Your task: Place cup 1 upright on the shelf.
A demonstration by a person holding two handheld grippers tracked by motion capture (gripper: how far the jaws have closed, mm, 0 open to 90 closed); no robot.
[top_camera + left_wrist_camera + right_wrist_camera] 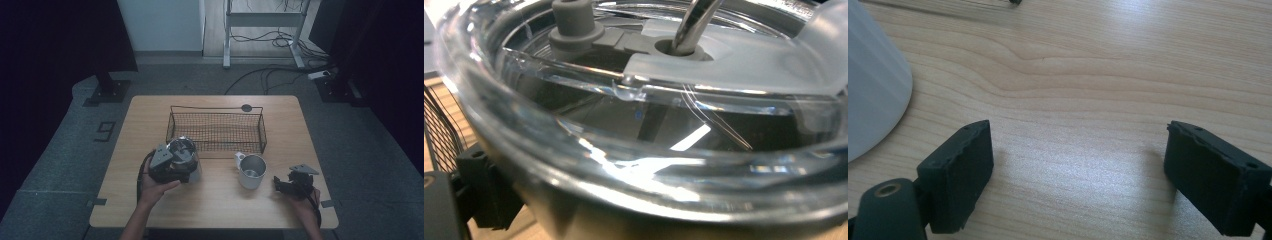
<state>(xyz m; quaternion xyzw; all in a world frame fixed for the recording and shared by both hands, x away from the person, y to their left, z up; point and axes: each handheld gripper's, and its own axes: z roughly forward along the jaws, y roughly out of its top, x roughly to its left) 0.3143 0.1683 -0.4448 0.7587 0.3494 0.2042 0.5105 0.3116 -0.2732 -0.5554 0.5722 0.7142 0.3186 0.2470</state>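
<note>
The wire basket (216, 131) blocks the table's (215, 205) middle rear. Just in front, a lidded glass container (183, 152) and a white mug (251, 171) stand well apart, leaving 1 open lane between them. Bare wood stretches along the near edge, and right of the mug.

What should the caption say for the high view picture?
Left gripper at a lidded tumbler; right gripper beside a mug.
</note>
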